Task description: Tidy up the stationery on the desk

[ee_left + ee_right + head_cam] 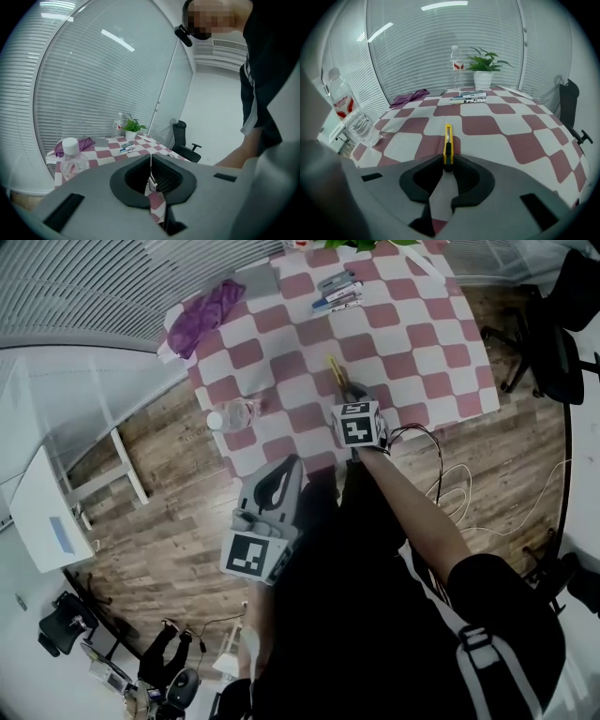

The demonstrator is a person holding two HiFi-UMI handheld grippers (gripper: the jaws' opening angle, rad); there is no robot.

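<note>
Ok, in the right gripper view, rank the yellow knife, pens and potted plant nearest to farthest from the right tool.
1. The yellow knife, between the right tool tips, centre.
2. The pens, farther up the table, slightly right.
3. The potted plant, far edge, right.

The counter (520, 136) lies open around the yellow knife (448, 143), a water bottle (349, 115) guards its left edge, and pens (468, 97), purple cloth (410, 98) and plant (485, 70) crowd the far end
</note>
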